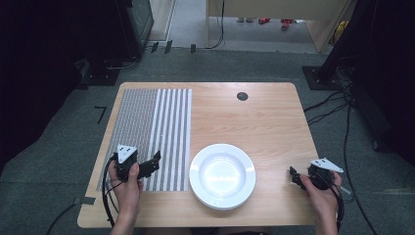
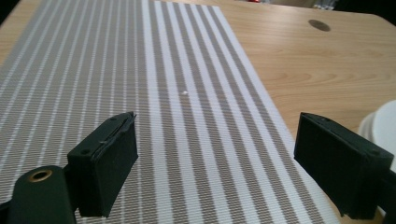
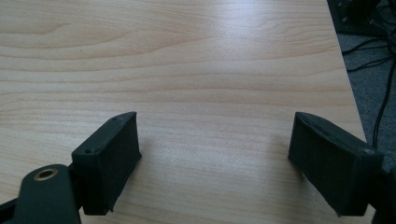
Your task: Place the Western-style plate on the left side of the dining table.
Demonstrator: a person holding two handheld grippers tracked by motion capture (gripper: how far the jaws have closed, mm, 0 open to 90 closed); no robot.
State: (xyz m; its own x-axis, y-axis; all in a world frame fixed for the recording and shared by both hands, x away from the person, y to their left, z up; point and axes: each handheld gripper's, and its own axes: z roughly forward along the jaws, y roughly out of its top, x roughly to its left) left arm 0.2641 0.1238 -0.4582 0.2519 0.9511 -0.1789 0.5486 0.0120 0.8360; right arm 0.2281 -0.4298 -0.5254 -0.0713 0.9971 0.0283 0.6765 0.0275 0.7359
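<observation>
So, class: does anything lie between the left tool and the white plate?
Nothing visible does. The left tool hangs open over the striped placemat, and the white plate sits just beyond the mat's edge, with bare mat between them.

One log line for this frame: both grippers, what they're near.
left gripper: open, over striped mat | right gripper: open, over bare table | white plate: between them, untouched

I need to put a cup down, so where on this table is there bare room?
The widest bare wood lies beyond the white plate, between the striped mat and the table's right edge, with only a small dark hole near the far edge. It is tighter at the near edge, where the plate sits between the left claw and right claw.
</observation>
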